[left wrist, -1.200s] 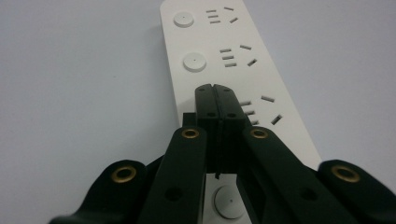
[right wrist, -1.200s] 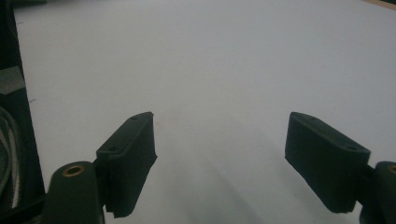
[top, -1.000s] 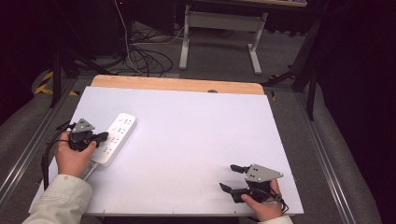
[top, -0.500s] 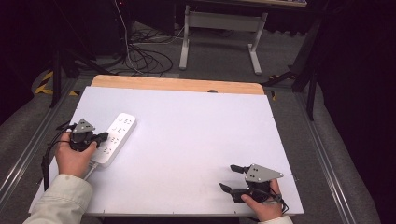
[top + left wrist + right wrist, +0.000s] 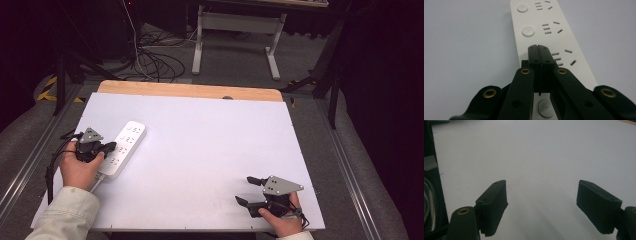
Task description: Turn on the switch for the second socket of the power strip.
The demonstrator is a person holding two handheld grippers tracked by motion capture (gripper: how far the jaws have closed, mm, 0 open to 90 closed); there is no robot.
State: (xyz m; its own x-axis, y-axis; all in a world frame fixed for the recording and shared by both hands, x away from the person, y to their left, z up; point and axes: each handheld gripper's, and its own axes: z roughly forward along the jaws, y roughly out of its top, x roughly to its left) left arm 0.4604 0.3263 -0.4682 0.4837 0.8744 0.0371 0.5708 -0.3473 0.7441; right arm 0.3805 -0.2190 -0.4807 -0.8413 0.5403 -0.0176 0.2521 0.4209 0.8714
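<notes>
- White power strip (image 5: 124,148) lies flat on the white table top (image 5: 210,150), near the left edge, long axis running diagonally away from the person.
- Left gripper (image 5: 111,147) sits over the near part of the strip; the person's left hand (image 5: 79,167) grips its body, pale sleeve (image 5: 65,215) entering from the bottom of the high view.
- Left gripper view: the two black jaws are pressed together, pads meeting with nothing between them. The clenched tips (image 5: 539,50) lie over the strip's face (image 5: 564,37), beside a set of socket slots (image 5: 564,57). Whether the tips touch the plastic cannot be told.
- Round white buttons (image 5: 528,31) run along the strip, one beside each socket group.
- Right gripper (image 5: 246,190) is at the near right corner of the table, well apart from the strip, held by the right hand (image 5: 280,220).
- Right gripper view: jaws spread wide, released, bare table surface (image 5: 536,157) between the pads (image 5: 494,195).
- Cable (image 5: 50,175) trails from the left gripper off the table's left side.
</notes>
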